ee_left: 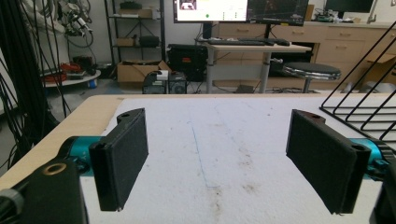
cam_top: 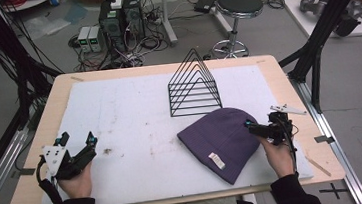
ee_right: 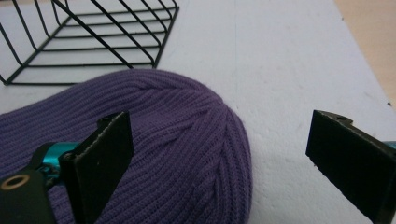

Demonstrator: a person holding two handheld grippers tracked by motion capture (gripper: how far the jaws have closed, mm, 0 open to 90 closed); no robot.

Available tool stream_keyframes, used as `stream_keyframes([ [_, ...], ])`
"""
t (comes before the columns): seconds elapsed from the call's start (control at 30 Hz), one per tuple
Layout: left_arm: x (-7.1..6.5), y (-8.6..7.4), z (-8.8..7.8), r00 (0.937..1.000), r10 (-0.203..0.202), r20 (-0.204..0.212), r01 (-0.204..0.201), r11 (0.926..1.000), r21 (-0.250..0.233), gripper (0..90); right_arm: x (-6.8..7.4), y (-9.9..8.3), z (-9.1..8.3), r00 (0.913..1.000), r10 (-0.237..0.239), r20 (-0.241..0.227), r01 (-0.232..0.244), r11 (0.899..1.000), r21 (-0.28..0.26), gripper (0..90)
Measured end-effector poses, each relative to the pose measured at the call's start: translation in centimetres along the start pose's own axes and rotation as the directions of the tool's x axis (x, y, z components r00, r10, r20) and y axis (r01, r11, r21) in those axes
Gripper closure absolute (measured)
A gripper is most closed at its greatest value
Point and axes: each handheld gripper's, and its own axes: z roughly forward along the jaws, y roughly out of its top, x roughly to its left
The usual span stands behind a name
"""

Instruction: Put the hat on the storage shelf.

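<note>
purple knit beanies: one, with one white label sewn near its cuff
black wire file racks: one, made of several triangular dividers whose exact number is hard to tell
white foam mats: one, covering most of the tabletop
wooden tables: one
handheld grippers: two, the left gripper and the right gripper, each with two black jaws
hands: two, one on each gripper
round black stools: one, on the floor beyond the table
computer towers: two, side by side on the floor
</note>
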Motion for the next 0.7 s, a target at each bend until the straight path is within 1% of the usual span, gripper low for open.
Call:
stream_keyframes([
  [0.07, 0.0, 0.0, 0.0, 1.0000, 0.000, 0.000, 0.000, 1.0000, 0.002, 21.1, 0.0, 0.0, 0.2, 0.9999, 0.011, -0.011, -0.011, 0.999, 0.034, 6.6],
  [0.2, 0.0, 0.0, -0.1, 1.0000, -0.001, -0.002, 0.001, 1.0000, -0.002, 21.7, 0.0, 0.1, 0.7, 1.0000, 0.001, -0.006, 0.000, 0.997, 0.081, 6.6],
  [0.23, 0.0, 0.1, -0.1, 1.0000, 0.001, -0.002, -0.001, 1.0000, -0.004, 22.4, 0.0, 0.1, 0.8, 0.9999, 0.007, -0.007, -0.006, 0.995, 0.099, 6.6],
  [0.33, 0.0, 0.1, -0.1, 1.0000, -0.002, -0.004, 0.002, 0.9999, -0.010, 23.0, 0.2, 0.1, 1.1, 1.0000, 0.006, -0.006, -0.005, 0.988, 0.155, 6.6],
  [0.37, 0.0, 0.1, -0.1, 1.0000, -0.003, -0.002, 0.003, 0.9999, -0.011, 23.0, 0.3, 0.1, 1.2, 1.0000, 0.009, 0.003, -0.009, 0.985, 0.170, 6.6],
  [0.5, 0.0, 0.1, 0.0, 1.0000, -0.006, 0.001, 0.006, 0.9999, -0.010, 23.1, 0.5, -0.1, 1.5, 0.9994, 0.015, 0.030, -0.021, 0.978, 0.208, 6.7],
  [0.63, 0.1, 0.0, 0.1, 0.9998, -0.017, 0.011, 0.017, 0.9998, 0.003, 23.0, 0.6, -0.4, 1.9, 0.9992, 0.016, 0.037, -0.025, 0.965, 0.261, 6.7],
  [0.7, 0.1, 0.0, 0.2, 0.9998, -0.018, 0.010, 0.018, 0.9998, 0.003, 23.0, 0.7, -0.4, 2.1, 0.9992, 0.015, 0.038, -0.024, 0.962, 0.273, 6.6],
])
